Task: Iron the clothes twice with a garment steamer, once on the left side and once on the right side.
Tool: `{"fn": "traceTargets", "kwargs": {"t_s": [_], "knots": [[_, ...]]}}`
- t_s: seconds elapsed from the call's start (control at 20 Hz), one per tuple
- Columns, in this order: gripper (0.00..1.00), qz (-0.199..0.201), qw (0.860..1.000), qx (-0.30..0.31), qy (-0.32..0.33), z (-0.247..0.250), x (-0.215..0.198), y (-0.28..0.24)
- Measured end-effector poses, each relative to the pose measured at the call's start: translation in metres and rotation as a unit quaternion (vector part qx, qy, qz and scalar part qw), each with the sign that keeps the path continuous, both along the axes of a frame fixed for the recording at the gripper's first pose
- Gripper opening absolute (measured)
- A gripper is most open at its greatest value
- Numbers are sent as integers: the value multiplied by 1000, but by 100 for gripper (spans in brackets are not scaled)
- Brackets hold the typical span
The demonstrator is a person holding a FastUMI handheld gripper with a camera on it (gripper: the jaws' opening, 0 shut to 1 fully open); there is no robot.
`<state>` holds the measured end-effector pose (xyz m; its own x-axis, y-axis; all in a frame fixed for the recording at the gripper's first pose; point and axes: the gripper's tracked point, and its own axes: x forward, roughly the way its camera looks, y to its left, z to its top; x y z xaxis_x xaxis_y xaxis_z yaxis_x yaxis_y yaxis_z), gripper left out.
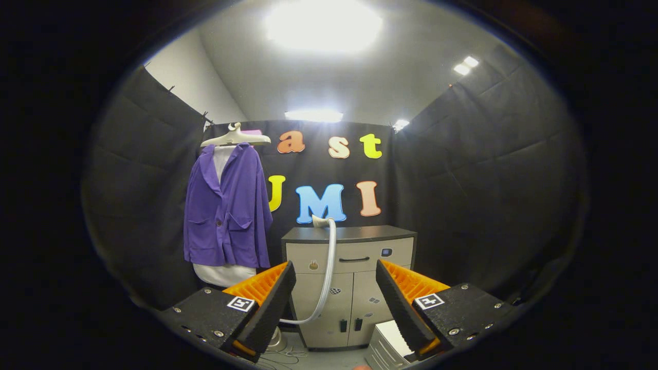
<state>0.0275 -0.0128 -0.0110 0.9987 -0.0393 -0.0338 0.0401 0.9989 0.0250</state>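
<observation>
Purple jacket (227,208) hangs on a pale hanger (235,137) against the booth wall, well beyond the hand-held gripper (334,303), whose fingers stand spread apart, grasping nothing. Straight ahead between them, the steamer head (320,221) rests on a cabinet's counter (349,234), its hose (329,272) drooping down the cabinet front.

A pale cabinet (349,288) with a dark top stands against the back wall. A white ribbed box (386,345) sits on the floor beside it.
</observation>
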Motion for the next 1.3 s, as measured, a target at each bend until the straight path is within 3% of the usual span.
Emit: {"fn": "traceTargets", "kwargs": {"t_s": [0.55, 1.3], "knots": [[96, 27, 999, -14, -38, 43, 39, 28], [96, 63, 995, 55, -47, 102, 209, -9]]}}
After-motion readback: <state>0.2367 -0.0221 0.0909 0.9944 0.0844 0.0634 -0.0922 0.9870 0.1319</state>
